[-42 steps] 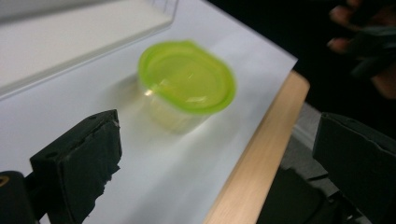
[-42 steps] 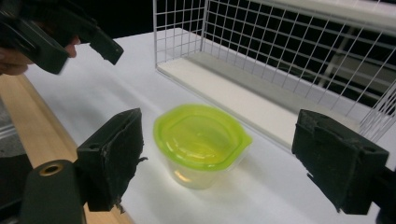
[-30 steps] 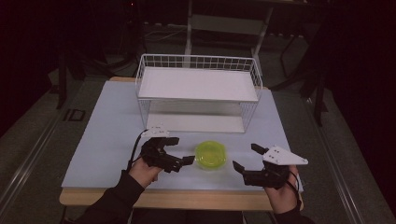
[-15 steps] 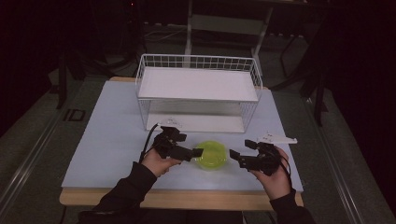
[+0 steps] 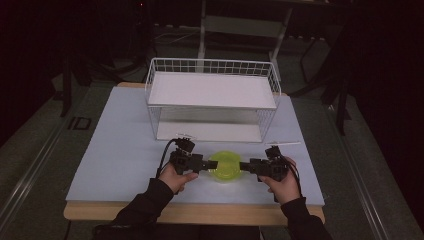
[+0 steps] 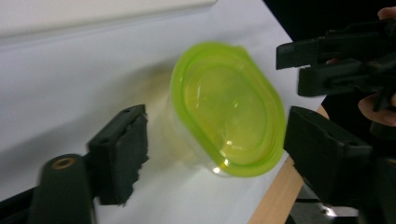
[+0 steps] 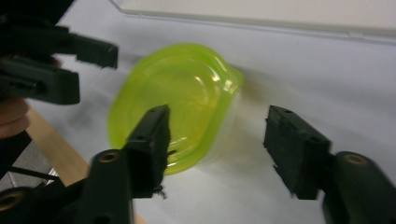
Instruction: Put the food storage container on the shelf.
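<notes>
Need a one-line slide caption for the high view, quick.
Two open grippers, left and right, flank a green lidded container before a white wire rack.

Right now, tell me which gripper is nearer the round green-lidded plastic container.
Left, narrowly. The left gripper is at the container's left edge; the right gripper is just off its right. Both are open.

Bright table (image 5: 115,150), black surroundings.
From above, the light falls on my table alone; everything beyond its edges is dark. In my gripper views the green container (image 6: 229,107) is motion-blurred, with small glare spots.
</notes>
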A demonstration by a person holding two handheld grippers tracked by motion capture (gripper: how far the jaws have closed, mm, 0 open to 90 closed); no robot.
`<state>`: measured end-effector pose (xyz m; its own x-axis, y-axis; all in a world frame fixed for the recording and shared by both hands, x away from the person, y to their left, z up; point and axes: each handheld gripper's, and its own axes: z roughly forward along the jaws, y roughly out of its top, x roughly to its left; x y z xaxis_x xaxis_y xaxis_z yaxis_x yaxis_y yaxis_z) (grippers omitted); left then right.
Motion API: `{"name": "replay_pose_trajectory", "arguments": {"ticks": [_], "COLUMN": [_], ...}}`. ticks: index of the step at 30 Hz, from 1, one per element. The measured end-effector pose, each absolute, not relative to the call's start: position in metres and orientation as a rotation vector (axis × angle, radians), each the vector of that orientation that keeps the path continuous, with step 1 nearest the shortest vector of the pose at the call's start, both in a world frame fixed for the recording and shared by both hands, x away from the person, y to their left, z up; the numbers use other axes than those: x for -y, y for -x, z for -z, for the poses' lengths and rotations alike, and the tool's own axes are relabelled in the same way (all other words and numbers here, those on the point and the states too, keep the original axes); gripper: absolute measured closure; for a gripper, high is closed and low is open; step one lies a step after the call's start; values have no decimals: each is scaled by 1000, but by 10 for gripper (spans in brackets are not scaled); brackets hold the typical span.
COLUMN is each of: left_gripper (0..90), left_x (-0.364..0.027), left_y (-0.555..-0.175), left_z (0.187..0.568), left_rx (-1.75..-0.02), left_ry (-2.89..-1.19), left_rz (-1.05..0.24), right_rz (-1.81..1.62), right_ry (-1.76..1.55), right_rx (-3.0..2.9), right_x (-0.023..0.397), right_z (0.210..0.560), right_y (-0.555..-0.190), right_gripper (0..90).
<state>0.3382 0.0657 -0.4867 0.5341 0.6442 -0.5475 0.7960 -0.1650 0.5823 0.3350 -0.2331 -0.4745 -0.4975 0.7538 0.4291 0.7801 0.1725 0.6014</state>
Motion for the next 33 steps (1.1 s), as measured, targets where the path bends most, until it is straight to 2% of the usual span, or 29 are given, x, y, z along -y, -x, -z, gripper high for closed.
{"name": "replay_pose_trajectory", "arguments": {"ticks": [2, 4, 8, 9, 10, 14, 20, 22, 28, 33], "left_gripper": [330, 347, 557, 557, 607, 694, 739, 801, 814, 815], "left_x": [-66, -67, -68, -68, -67, -65, -64, -65, -68, -72], "left_y": [-338, -338, -337, -337, -338, -337, -332, -329, -326, -322], "left_z": [489, 495, 502, 503, 505, 503, 503, 502, 488, 461], "left_rx": [-1191, -1200, -1209, -1200, -1185, -1181, -1229, -1241, -1238, -1202], "left_ry": [-1883, -1874, -1856, -1855, -1855, -1857, -1857, -1863, -1838, -1821], "left_rz": [222, 268, 322, 330, 354, 347, 375, 348, 330, 281], "right_rz": [1249, 1224, 1183, 1183, 1163, 1121, 1123, 1152, 1197, 1290], "right_ry": [1571, 1580, 1585, 1585, 1593, 1580, 1595, 1572, 1572, 1539], "right_rx": [2358, 2318, 2279, 2279, 2271, 2236, 2219, 2236, 2320, 2346], "right_x": [233, 234, 231, 231, 230, 227, 223, 221, 215, 214], "right_z": [476, 482, 486, 486, 487, 488, 485, 481, 469, 443], "right_y": [-337, -341, -345, -345, -346, -346, -339, -333, -323, -318], "right_gripper": [446, 491, 575, 575, 622, 735, 777, 804, 806, 807]}}
